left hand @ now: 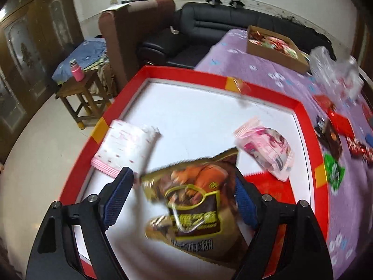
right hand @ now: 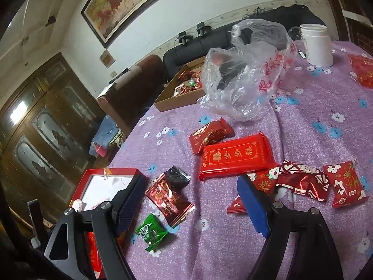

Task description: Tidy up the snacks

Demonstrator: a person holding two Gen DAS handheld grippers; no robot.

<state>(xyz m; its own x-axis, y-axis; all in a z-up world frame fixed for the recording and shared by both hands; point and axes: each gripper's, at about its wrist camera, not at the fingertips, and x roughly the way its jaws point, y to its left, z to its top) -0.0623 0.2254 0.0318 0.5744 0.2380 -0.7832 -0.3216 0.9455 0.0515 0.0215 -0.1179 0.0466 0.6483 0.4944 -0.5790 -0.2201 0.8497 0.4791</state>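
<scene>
My left gripper is open above a red box with a white floor. A brown-gold snack packet lies loose and blurred between its jaws, not gripped. A white-pink packet and a pink packet lie in the box. My right gripper is open and empty above the purple tablecloth. Between its fingers lie a dark red packet and a green packet. A flat red packet and several small red packets lie beyond. The red box also shows in the right wrist view.
A crumpled clear plastic bag, a white jar and a cardboard tray of sweets stand at the back of the table. A brown armchair, black sofa and wooden stool stand beyond the table edge.
</scene>
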